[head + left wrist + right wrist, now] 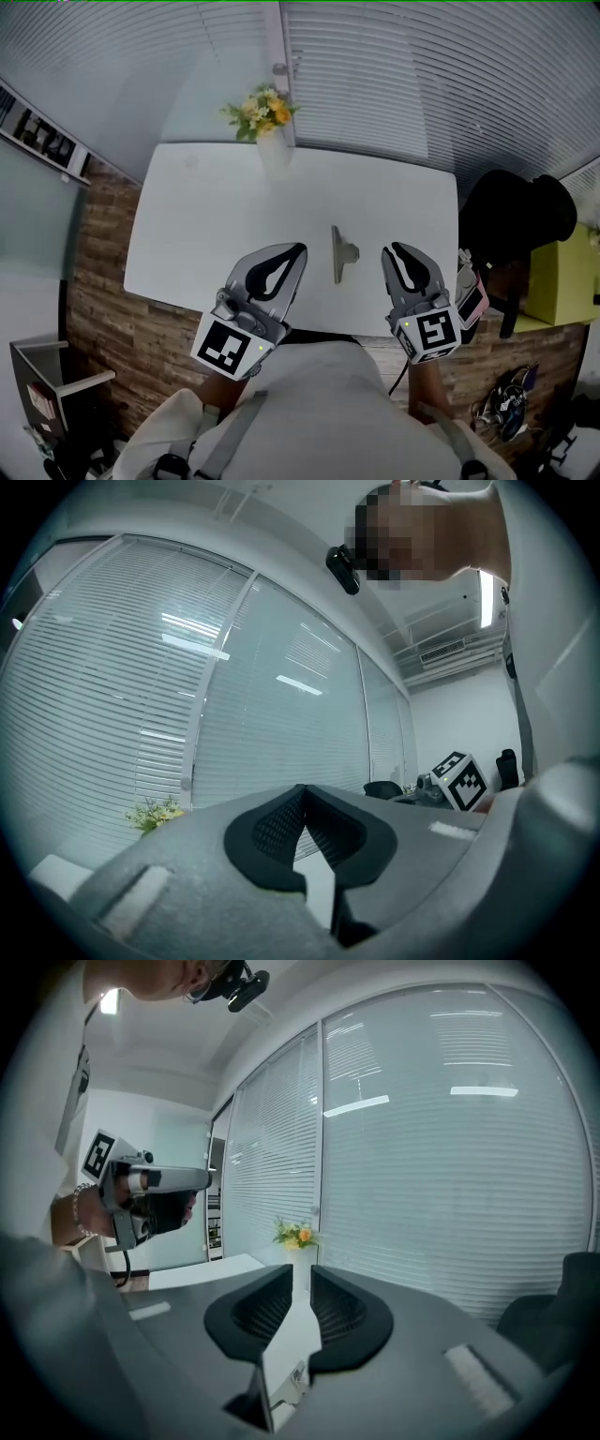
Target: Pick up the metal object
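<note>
Head view: one metal object (pixel 339 253) lies on the white table (pixel 225 206), between the left tongs (pixel 296 251) and the right tongs (pixel 395 250), touching neither.

Left gripper view: pads meet at the tips, gripping nothing; the object is out of frame.

Right gripper view: pads stand slightly apart, empty.

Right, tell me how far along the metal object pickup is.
Nothing done yet: the flat grey metal object lies untouched on the white table. In hand: the right hand-held gripper is beside it, jaws slightly apart, empty; the left hand-held gripper is shut. Left: grasp and lift it.
</note>
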Available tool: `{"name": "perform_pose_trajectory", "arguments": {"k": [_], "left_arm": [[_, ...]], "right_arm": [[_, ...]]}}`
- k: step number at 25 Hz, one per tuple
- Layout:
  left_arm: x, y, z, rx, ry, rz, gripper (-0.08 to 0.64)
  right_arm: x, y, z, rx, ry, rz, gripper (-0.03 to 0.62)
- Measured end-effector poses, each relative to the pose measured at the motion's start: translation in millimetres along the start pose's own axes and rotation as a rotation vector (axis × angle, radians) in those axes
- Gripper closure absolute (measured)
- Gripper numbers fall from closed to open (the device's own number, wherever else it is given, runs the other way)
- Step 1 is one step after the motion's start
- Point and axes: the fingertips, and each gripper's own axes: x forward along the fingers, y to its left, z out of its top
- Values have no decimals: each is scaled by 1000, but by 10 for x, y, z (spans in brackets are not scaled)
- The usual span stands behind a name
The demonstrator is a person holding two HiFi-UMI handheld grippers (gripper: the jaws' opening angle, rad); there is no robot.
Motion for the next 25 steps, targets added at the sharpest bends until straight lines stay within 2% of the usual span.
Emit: {"name": "perform_pose_trajectory", "arguments": {"k": [12,18,25], "left_arm": [[34,26,-1,5,5,2,558],[66,50,-2,6,5,9,558],[81,73,-12,8,4,18,558]], "right_arm": [[346,-136,-891,55,120,5,525],[539,-183,-1444,112,191,13,520],[725,-197,-1932,195,222,21,515]]}}
